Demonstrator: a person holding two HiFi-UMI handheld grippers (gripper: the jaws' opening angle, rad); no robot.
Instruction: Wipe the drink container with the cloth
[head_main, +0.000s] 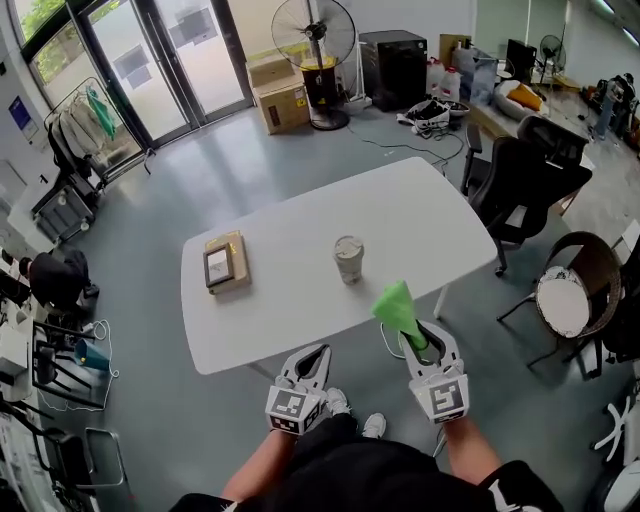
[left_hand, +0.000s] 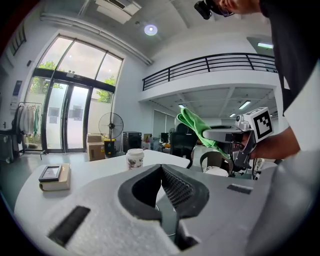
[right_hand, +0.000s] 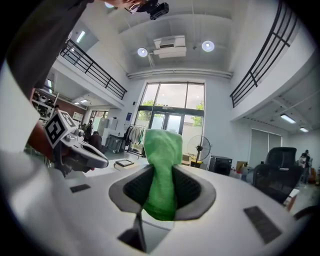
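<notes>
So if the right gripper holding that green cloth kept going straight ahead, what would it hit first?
Probably the pale lidded cup on the white table: the right gripper, shut on the green cloth, points roughly at it. Height is unclear, so it might pass above.

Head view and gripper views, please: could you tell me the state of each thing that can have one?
Left claw: shut, nothing between its jaws.
Right claw: shut on the green cloth.
Drink container: upright on the white table, touched by neither claw.
Tan book-like object: lying flat on the table.
</notes>
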